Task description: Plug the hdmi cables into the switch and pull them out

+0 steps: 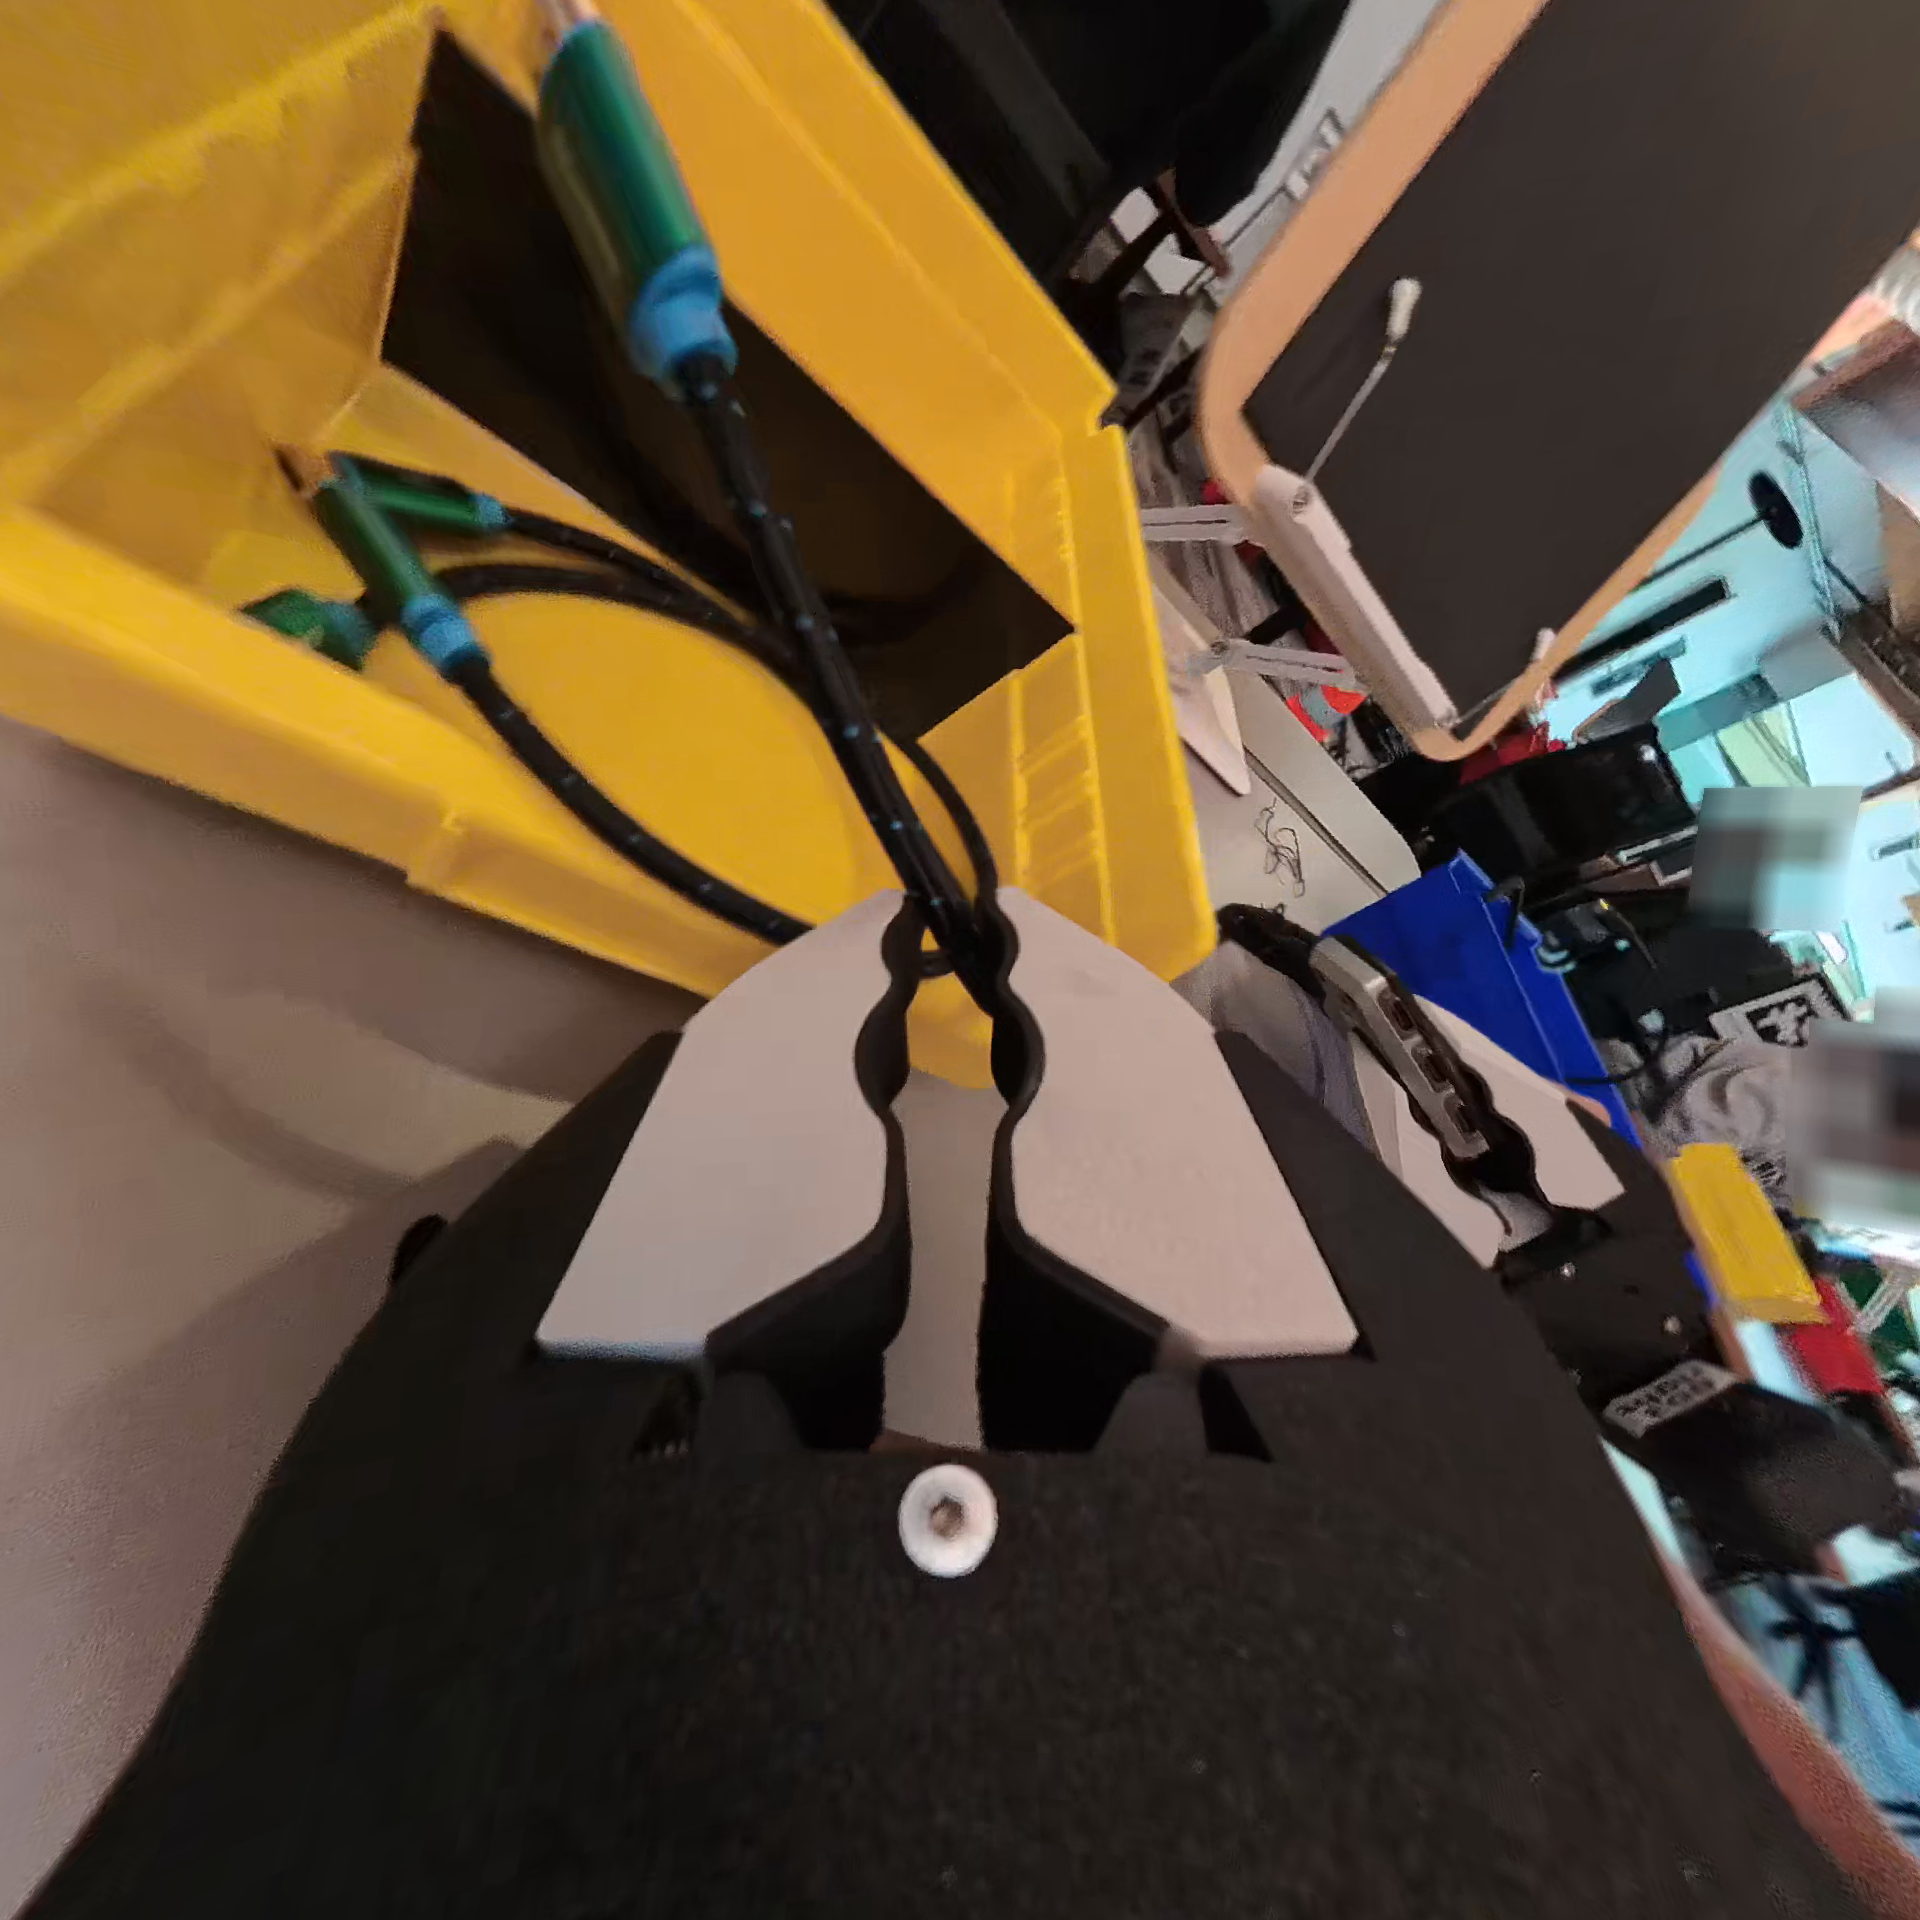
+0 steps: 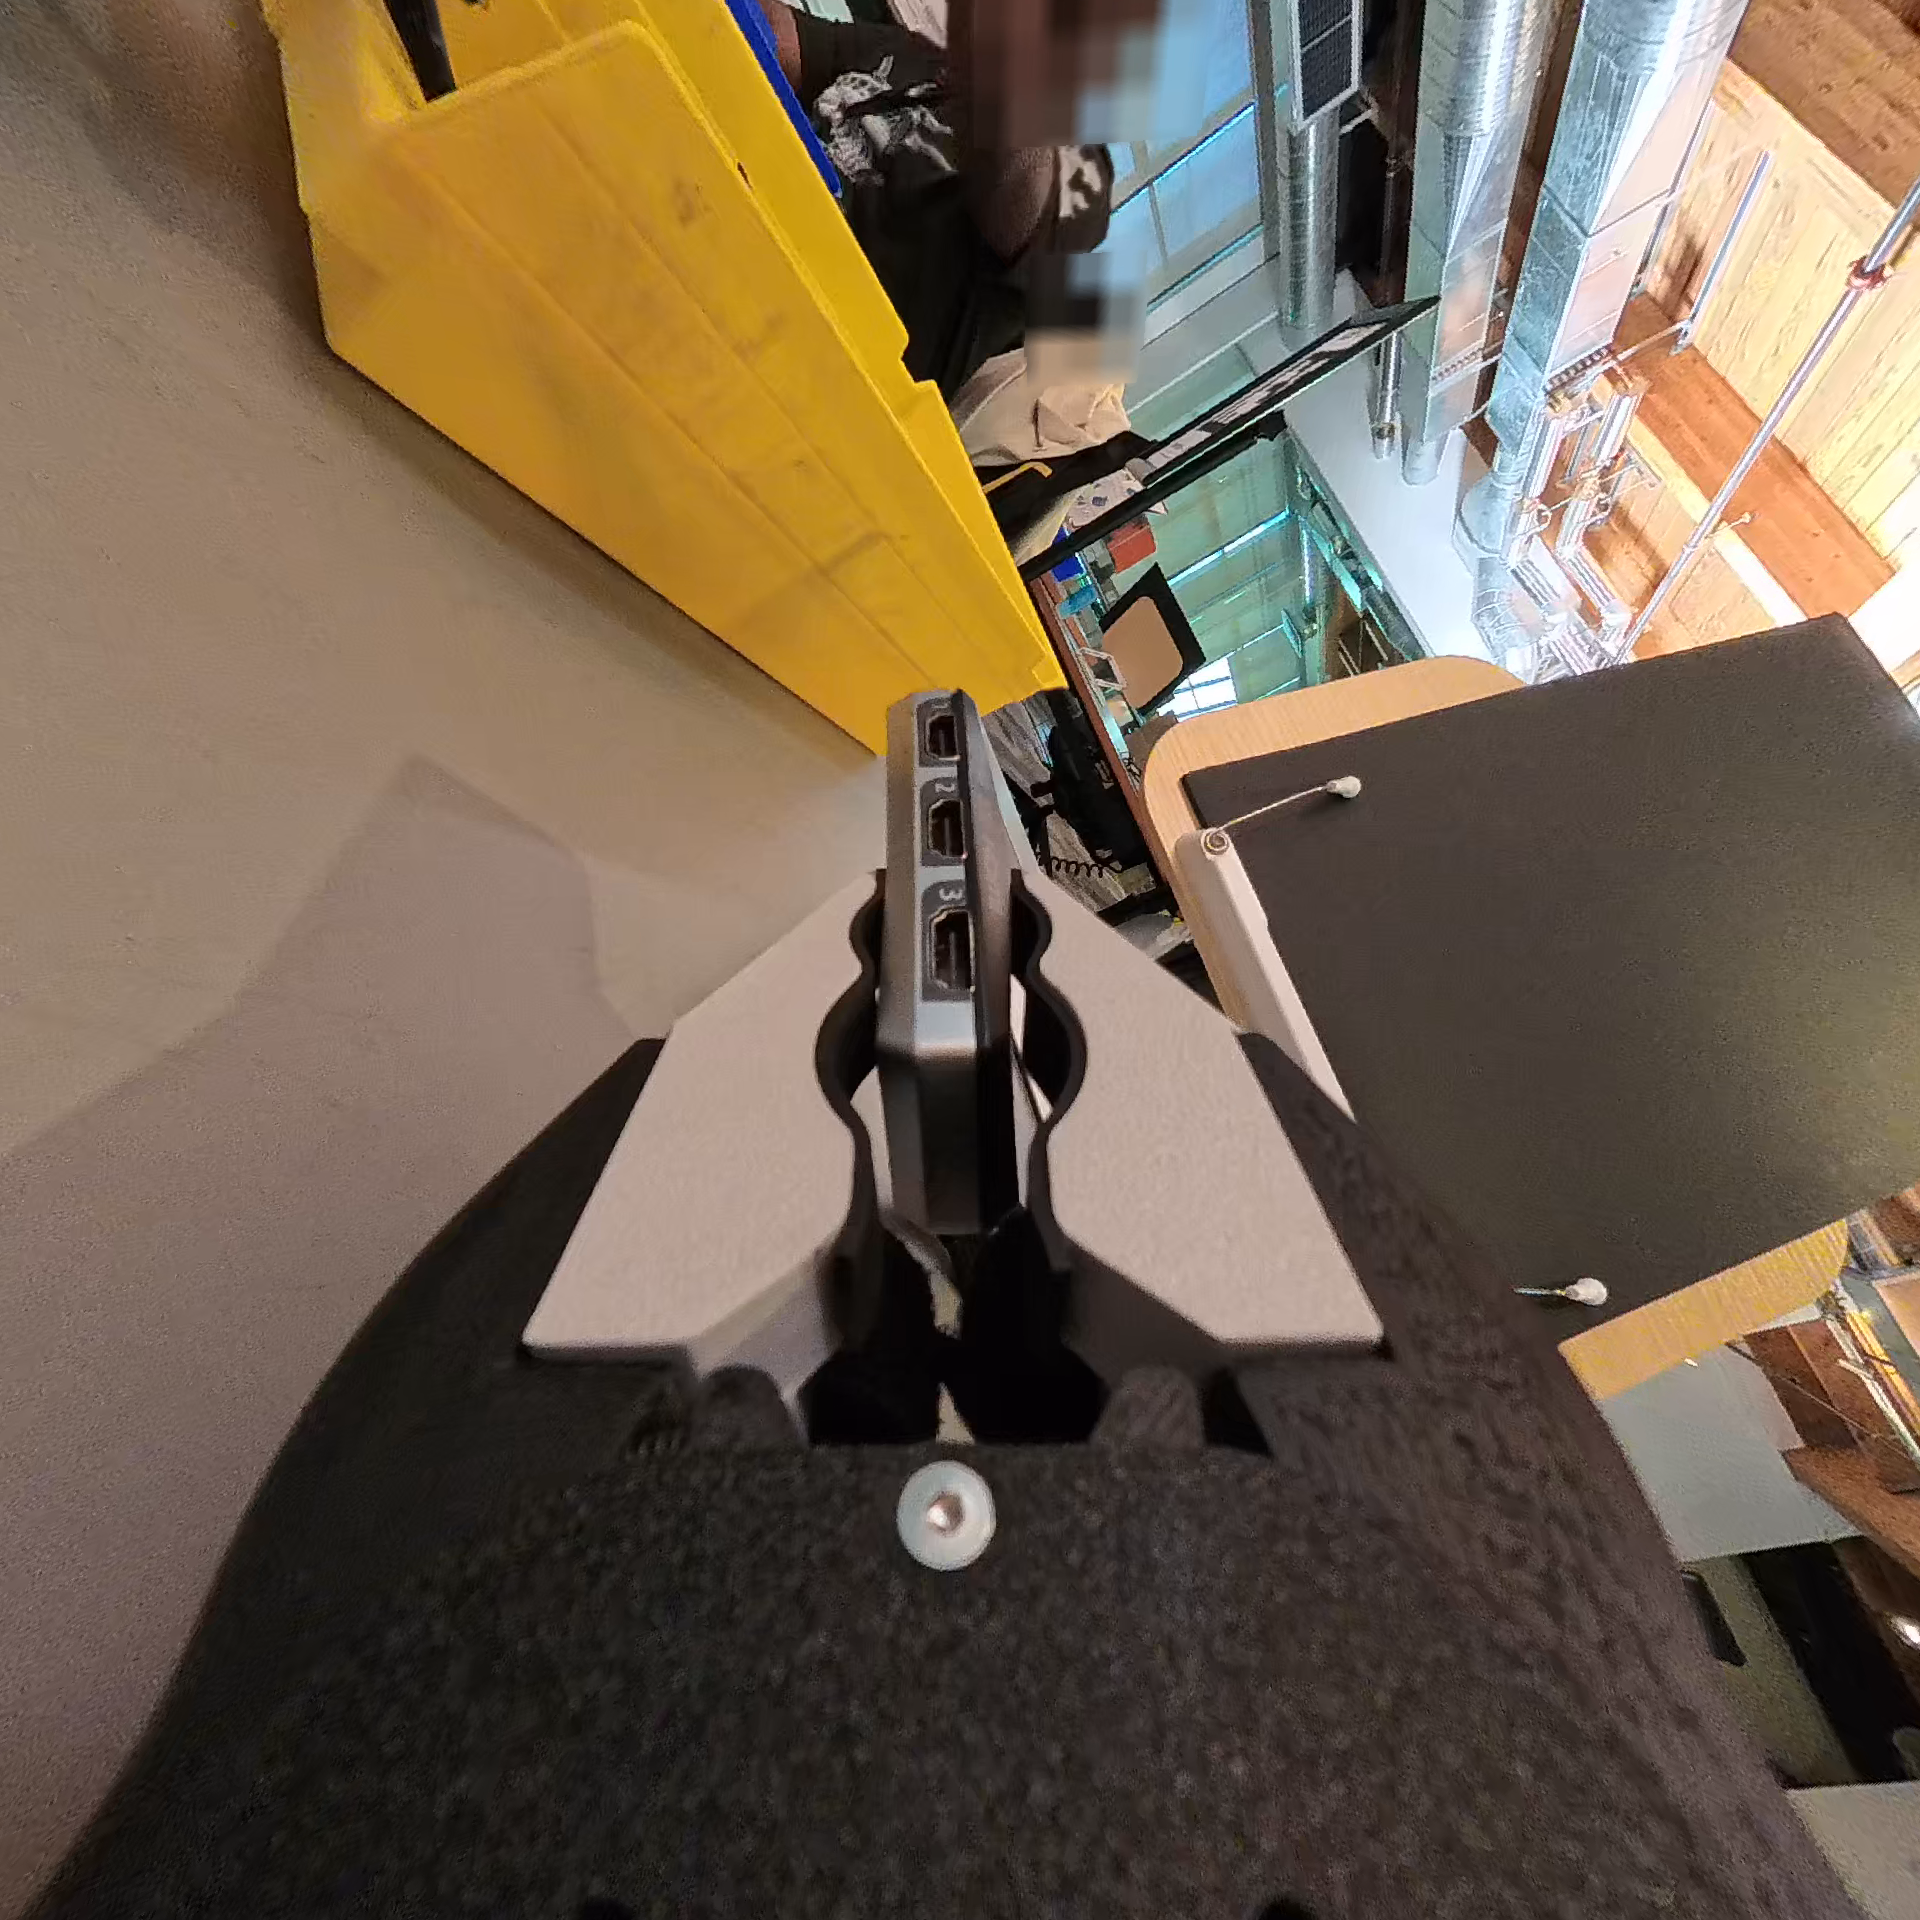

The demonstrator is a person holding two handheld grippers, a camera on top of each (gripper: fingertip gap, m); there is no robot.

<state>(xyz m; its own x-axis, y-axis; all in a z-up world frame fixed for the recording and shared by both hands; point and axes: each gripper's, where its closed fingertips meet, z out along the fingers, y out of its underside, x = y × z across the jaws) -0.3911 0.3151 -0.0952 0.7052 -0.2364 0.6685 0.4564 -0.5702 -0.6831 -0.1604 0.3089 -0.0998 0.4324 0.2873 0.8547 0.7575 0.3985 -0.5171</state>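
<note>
My left gripper is shut on a black braided HDMI cable. The cable runs up from the jaws to its green plug with a blue collar, held over the yellow bin. Other cables with green plugs lie inside the bin. My right gripper is shut on the grey and black HDMI switch, held edge-up with its three empty ports showing. The switch in the right gripper also shows at the right of the left wrist view.
The beige table carries the yellow bin, which also shows in the right wrist view. A blue bin stands behind the right gripper. A black panel with a wooden edge stands to the right. A person is beyond the bin. Spacing between my two grippers at the tips: around 25 cm.
</note>
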